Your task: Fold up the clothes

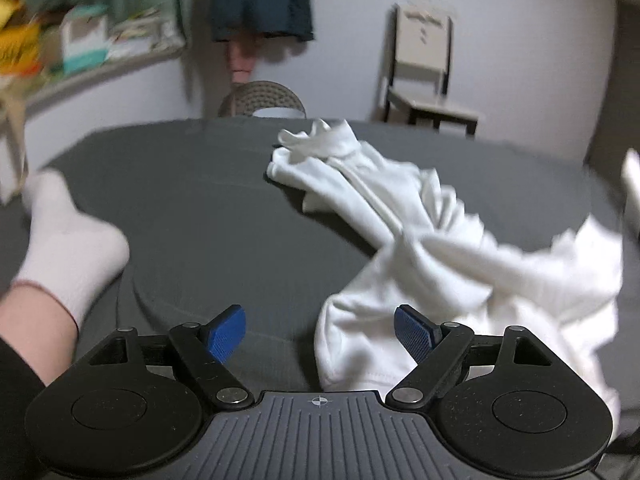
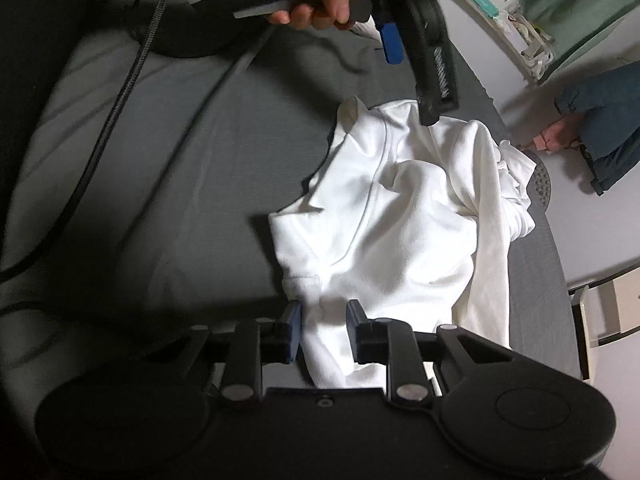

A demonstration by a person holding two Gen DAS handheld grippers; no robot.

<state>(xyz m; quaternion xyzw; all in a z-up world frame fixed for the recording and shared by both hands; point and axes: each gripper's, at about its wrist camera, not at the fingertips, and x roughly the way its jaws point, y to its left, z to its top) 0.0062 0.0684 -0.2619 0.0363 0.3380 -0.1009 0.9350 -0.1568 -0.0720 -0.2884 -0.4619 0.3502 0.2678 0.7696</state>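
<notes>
— On the grey bed (image 1: 192, 208), how far is the folding getting?
— Not far, I judge: the white shirt (image 2: 404, 216) is lying crumpled and twisted, no neat fold showing. The right gripper (image 2: 323, 330) is pinching its near edge; the left gripper (image 1: 320, 330) is hovering spread wide, holding nothing.
— What is remaining?
— Spreading it flat, then the folding itself.
— Any writing?
— Boxes (image 1: 86, 38) on the shelf are blurring; nothing is reading clearly.

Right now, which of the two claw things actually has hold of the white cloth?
The right gripper: white garment fabric runs between its narrowed fingers. The left gripper is spread wide, with nothing gripped.
</notes>
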